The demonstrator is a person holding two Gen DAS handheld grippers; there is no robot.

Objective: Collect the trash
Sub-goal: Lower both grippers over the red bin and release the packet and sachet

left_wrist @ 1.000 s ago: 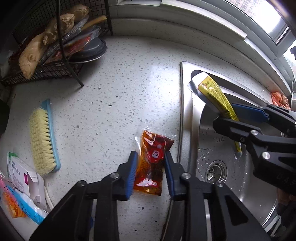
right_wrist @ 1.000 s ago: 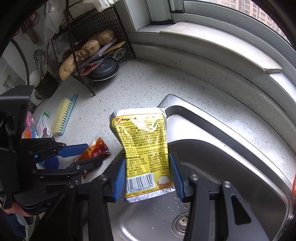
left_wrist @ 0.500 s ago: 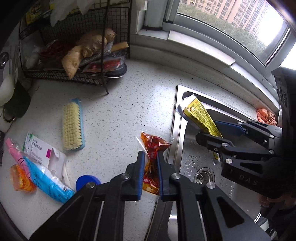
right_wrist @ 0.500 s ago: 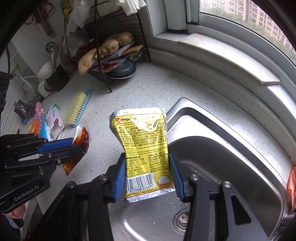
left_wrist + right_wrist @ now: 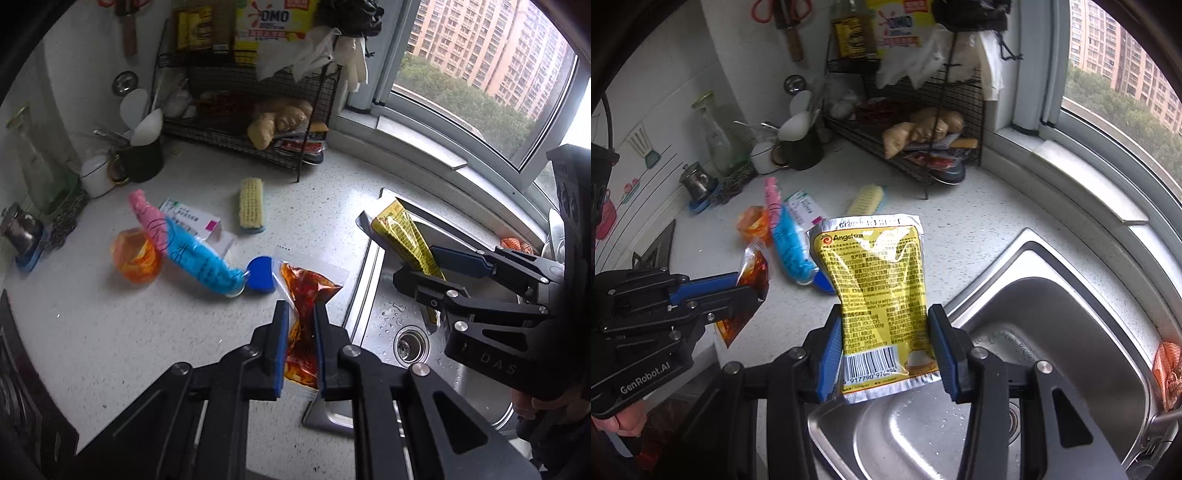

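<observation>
Above the bench [image 5: 110,332] edge, a clear sachet of red sauce [image 5: 306,291] is pinched at its waist by the left claw [image 5: 300,325], clear of the surface. A yellow foil packet [image 5: 882,295], barcode lowest, is clamped by the right claw [image 5: 886,350] over the sink [image 5: 1071,332]. Its small print cannot be read. A blue-pink wrapper [image 5: 199,254], orange bag [image 5: 136,254], blue lid [image 5: 260,275] and scrub brush [image 5: 252,205] are seen behind.
</observation>
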